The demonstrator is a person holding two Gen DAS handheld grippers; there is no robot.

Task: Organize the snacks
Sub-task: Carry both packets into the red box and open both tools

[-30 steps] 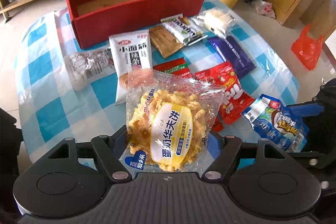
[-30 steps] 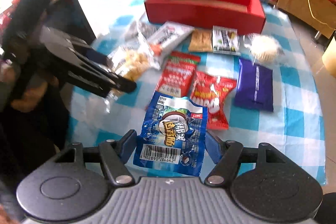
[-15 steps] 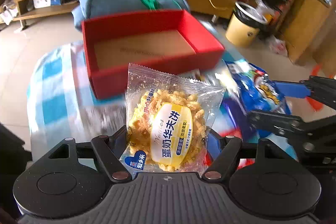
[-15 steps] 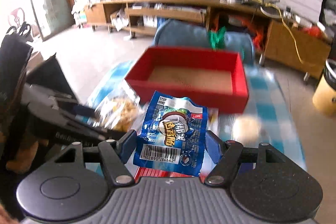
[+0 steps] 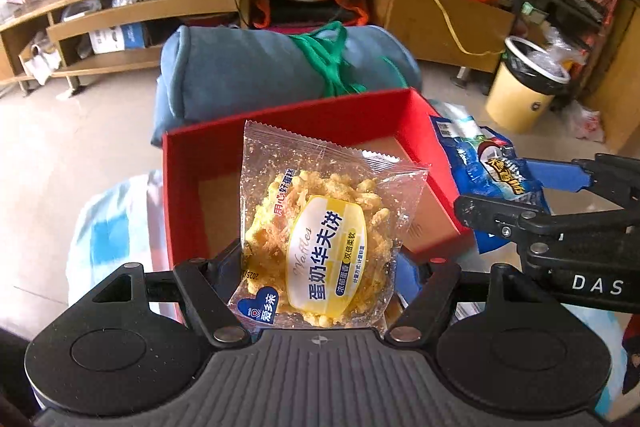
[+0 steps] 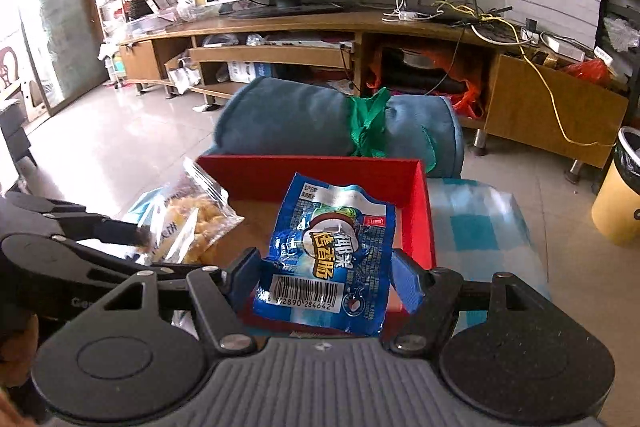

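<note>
left gripper (image 5: 318, 267) clamps waffle packet (image 5: 320, 239) | right gripper (image 6: 326, 279) clamps blue packet (image 6: 328, 259) | over red box (image 6: 420, 203)

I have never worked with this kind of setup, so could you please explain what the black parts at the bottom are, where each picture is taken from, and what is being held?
There is no robot arm here: a person holds a two-finger gripper in each hand, and a fisheye camera on each looks forward along its fingers. The black parts are the grippers' own bodies.

In the left wrist view, the left gripper is shut on a clear waffle packet. In the right wrist view, the right gripper is shut on a blue snack packet. Each view also shows the other gripper at its side.

Both packets are held over an open red box, which stands on a blue-checked tablecloth. A rolled blue blanket lies behind the box.
</note>
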